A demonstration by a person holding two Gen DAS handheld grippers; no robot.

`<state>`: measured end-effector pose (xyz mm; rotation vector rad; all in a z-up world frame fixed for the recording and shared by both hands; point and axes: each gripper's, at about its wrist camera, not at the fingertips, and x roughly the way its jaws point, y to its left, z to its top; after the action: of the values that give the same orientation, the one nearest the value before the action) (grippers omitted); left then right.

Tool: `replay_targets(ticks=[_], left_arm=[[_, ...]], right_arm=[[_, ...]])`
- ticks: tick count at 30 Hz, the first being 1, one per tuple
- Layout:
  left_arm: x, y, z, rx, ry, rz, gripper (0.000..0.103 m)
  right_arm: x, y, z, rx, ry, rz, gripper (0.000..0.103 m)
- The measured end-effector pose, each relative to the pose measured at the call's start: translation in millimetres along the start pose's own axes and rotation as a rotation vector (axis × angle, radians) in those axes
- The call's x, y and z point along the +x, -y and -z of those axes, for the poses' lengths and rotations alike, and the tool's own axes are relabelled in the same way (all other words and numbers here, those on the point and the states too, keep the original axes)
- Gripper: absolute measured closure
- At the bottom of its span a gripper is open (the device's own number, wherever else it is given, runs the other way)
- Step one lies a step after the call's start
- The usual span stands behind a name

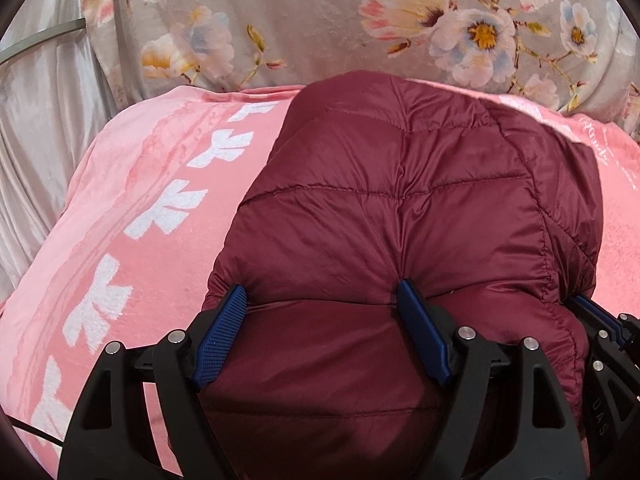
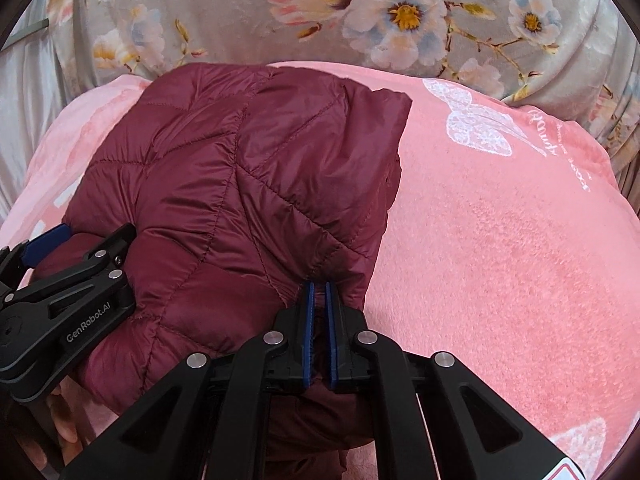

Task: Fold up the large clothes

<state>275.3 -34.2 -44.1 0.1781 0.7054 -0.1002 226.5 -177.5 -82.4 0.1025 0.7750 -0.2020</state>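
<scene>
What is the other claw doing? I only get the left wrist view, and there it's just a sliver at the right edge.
Observer: The right claw is shut, pinching a fold at the near edge of the maroon jacket.
Operator: And can you see my left claw from over there?
Observer: Yes, the left claw shows from the side, and white lettering on its black body reads GenRobot.AI.

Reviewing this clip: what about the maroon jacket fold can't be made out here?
- Left wrist view: jacket near edge, cut off behind the left tool.
- Right wrist view: how many layers the right tool pinches, hidden between its pads.
- Both views: sleeves and zipper, folded under.
</scene>
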Motion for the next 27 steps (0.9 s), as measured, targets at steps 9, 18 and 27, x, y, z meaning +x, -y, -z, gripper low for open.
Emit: replay_targets(ticks=[9,18,27], left_arm=[[-91,-38,38,-0.094,0.109,-0.010,0.007],[-126,-44,103,-0.144,0.034,-0.021,0.005],[-133,-41,113,-0.154,0.043,-0.058,0.005]], right_arm=[[-111,10,50,-0.005,0.198,-0.065,0.053],[-155,13,114,-0.050,0.216,0.004,0.016],[-147,-9,123,-0.121,0.148,0.057,0.016]])
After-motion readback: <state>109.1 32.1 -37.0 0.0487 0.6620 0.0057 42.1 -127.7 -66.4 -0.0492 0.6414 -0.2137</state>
